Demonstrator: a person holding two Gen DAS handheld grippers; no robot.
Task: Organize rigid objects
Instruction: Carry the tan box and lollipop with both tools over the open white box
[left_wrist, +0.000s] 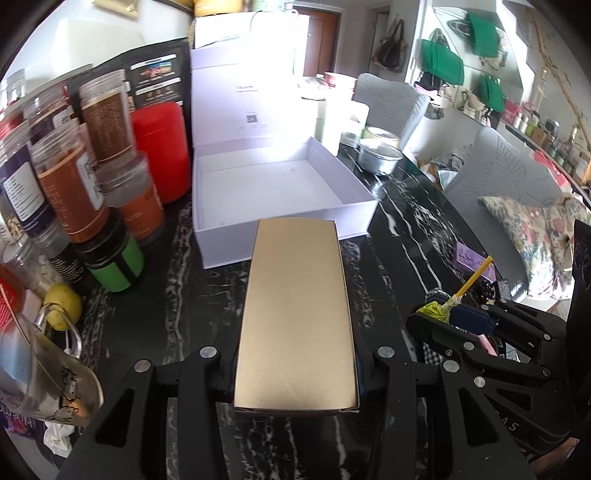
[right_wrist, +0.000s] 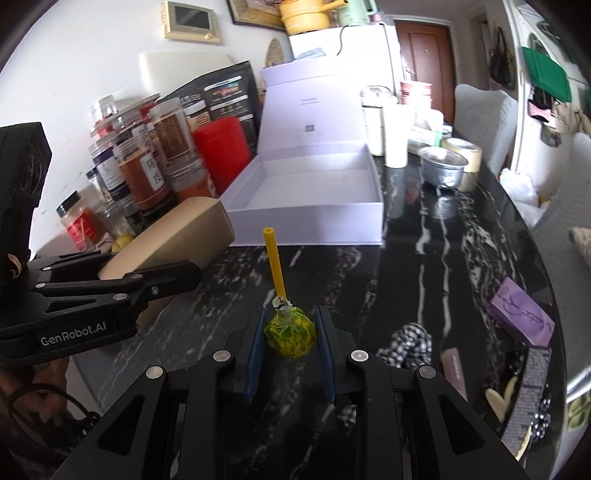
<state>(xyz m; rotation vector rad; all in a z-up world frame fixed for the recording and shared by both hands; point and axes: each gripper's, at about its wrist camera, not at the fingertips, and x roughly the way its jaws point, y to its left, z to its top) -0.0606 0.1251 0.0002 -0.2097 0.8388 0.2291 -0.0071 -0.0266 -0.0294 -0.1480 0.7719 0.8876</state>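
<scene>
While L gripper (left_wrist: 295, 369) clamps gold box (left_wrist: 295, 310), R gripper (right_wrist: 290, 354) grips wrapped lollipop (right_wrist: 290, 332).

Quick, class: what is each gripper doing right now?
Left gripper: closed on the gold box.
Right gripper: closed on the yellow lollipop.

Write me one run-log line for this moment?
left gripper: holds gold box | right gripper: holds yellow lollipop | white box: open
</scene>
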